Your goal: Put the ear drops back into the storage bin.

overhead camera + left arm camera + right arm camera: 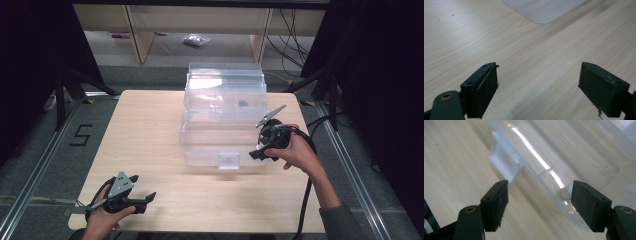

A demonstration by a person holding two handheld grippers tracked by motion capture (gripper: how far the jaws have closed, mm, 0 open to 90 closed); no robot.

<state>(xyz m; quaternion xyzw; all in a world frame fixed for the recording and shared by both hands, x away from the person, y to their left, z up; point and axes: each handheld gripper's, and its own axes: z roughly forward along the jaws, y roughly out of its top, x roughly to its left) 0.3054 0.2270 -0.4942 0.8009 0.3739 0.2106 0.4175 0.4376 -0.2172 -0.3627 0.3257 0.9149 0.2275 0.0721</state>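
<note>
On one wooden table (150,150): one clear box (224,117), two hand-held grippers.

One mark to read: a black "5" (80,135) taped on the grey floor (35,165), left of the counter (145,130).

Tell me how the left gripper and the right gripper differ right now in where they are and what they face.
The left gripper sits low at the table's near left corner, far from the clear plastic box; the right gripper is right up at the box's front right corner. The left gripper's jaws frame bare wood; the right gripper's jaws frame the box's rim and latch tab. Both are hand-held, open and holding nothing.
</note>
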